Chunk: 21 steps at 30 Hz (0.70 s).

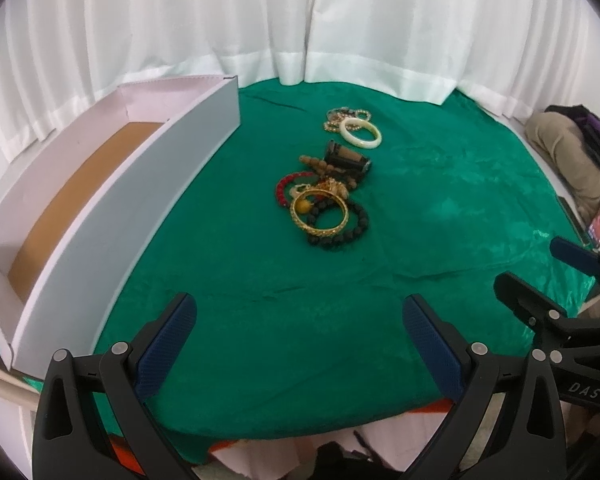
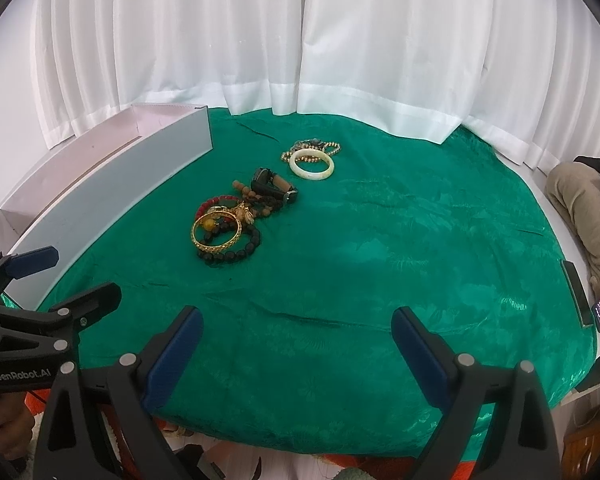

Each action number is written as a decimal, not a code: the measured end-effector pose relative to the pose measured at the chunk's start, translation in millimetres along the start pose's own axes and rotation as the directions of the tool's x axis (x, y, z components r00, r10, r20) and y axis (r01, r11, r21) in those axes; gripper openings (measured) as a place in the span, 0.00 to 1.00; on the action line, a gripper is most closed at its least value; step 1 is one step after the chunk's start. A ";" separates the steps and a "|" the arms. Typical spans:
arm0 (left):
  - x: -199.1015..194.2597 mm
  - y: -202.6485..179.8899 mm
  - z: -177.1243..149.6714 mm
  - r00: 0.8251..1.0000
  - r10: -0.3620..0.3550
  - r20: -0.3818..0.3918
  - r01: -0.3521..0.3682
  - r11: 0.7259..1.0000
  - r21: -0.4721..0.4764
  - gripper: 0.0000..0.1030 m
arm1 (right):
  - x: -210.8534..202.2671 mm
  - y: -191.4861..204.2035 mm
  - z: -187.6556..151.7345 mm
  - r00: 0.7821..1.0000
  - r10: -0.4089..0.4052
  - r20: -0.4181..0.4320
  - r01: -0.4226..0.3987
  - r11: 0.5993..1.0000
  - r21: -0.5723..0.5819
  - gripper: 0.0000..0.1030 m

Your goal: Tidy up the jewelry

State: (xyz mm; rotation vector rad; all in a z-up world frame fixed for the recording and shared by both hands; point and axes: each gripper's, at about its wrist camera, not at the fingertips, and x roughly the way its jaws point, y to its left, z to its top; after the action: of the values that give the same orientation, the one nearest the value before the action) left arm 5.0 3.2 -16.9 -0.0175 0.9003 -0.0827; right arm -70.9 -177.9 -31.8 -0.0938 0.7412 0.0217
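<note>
Jewelry sits in a heap on the green cloth, beside the white box; the left gripper and right gripper hang near, fingers spread wide, likely ready to grab.

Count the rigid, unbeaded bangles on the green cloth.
2: a gold bangle atop the near pile, a white bangle farther back beside gold beads. Others may hide in the pile.

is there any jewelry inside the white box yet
No, in the left wrist view the white box shows only its bare brown floor, while the jewelry all lies on the green cloth.
</note>
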 end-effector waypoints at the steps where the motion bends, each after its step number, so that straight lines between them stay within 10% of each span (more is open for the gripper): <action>1: 0.2 0.6 -0.3 1.000 0.000 -0.002 0.000 1.000 -0.003 0.99 | 0.1 -0.3 -0.3 1.000 -0.001 0.000 0.001 1.000 0.001 0.94; 21: 84.4 -9.7 44.0 0.994 -0.027 -0.110 0.039 0.993 0.109 0.99 | 22.3 -19.0 -1.2 0.999 -0.010 -0.047 0.012 0.998 0.055 0.94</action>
State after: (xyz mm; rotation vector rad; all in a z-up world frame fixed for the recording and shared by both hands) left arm 91.0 -14.0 -55.1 0.0765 1.0029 -0.1664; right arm -54.3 -197.2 -46.3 -0.0459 0.7871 -0.0115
